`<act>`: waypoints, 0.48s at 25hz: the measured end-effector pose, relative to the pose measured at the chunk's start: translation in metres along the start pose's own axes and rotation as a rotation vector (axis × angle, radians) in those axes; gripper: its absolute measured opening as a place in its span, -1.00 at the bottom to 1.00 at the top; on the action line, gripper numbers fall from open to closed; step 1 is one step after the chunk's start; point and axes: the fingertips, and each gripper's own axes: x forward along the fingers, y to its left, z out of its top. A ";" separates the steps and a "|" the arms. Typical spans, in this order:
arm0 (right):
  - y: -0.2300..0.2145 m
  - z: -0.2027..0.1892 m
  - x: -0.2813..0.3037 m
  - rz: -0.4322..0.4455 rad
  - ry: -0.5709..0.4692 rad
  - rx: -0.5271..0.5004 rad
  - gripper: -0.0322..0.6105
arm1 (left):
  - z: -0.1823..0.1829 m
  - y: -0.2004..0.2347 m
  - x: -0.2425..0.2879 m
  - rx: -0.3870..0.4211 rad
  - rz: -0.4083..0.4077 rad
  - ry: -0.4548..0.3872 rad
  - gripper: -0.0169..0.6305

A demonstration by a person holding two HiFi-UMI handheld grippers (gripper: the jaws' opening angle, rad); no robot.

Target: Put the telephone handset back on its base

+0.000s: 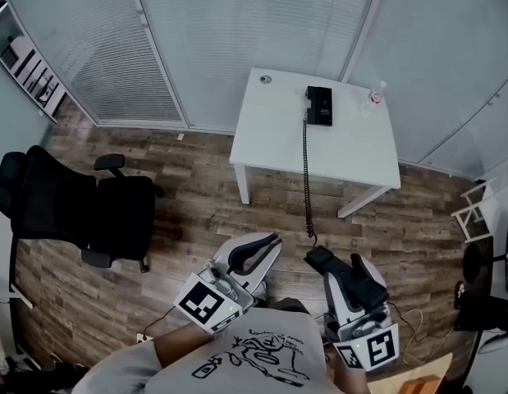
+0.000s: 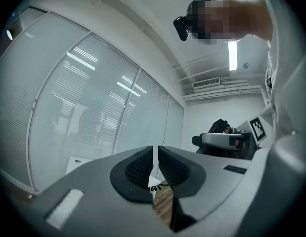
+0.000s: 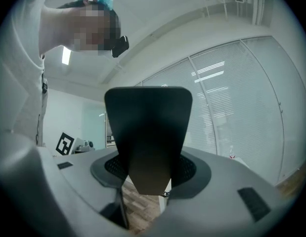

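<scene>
The right tongs (image 3: 149, 172) grip the black handset (image 3: 148, 127), held level above the floor (image 1: 196, 195), well apart from the white table (image 1: 278, 146). Its coiled cord (image 1: 305, 179) runs to the base (image 1: 320, 105) on the table. The left tongs (image 2: 155, 164) are closed and empty.

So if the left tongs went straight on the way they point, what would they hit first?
Probably the cord, seen just past the tips of the left tongs, with the table behind it; depth is unclear.
</scene>
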 end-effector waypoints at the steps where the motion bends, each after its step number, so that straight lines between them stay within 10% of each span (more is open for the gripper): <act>1: 0.000 0.001 0.000 -0.003 -0.004 -0.001 -0.28 | -0.001 0.001 0.001 -0.001 -0.003 0.002 -0.85; 12: -0.019 -0.008 0.017 -0.010 0.016 0.005 -0.28 | -0.002 0.017 0.013 -0.001 0.014 0.009 -0.85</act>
